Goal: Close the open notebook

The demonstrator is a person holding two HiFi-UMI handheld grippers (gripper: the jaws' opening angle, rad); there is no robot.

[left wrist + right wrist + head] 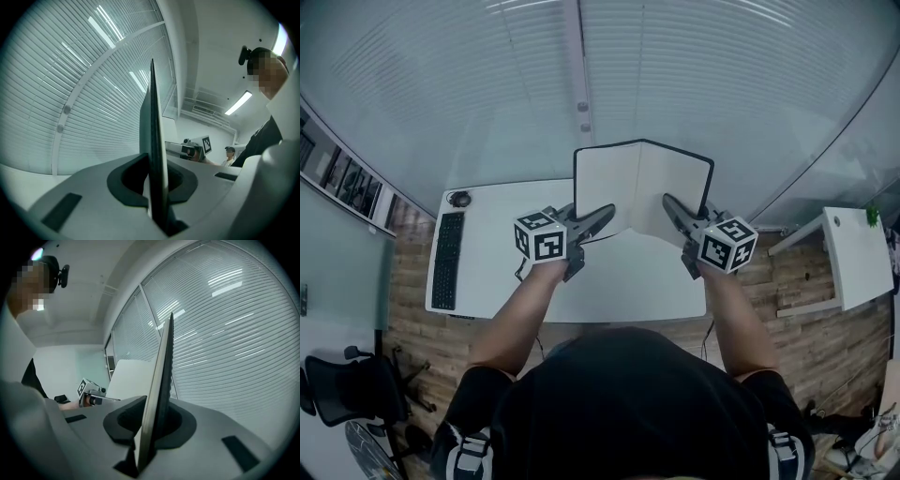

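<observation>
I have the left hand-held gripper [602, 216] pinching the left cover of the half-open notebook [623, 183] and the right hand-held gripper [670, 202] pinching its right cover, over the white bench [628, 286].

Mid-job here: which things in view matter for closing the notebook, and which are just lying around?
Part of the job:
- notebook, held open and upright
- left gripper, shut on its left cover
- right gripper, shut on its right half

Just lying about:
- keyboard and mouse on the white desk
- office chair
- side table
</observation>
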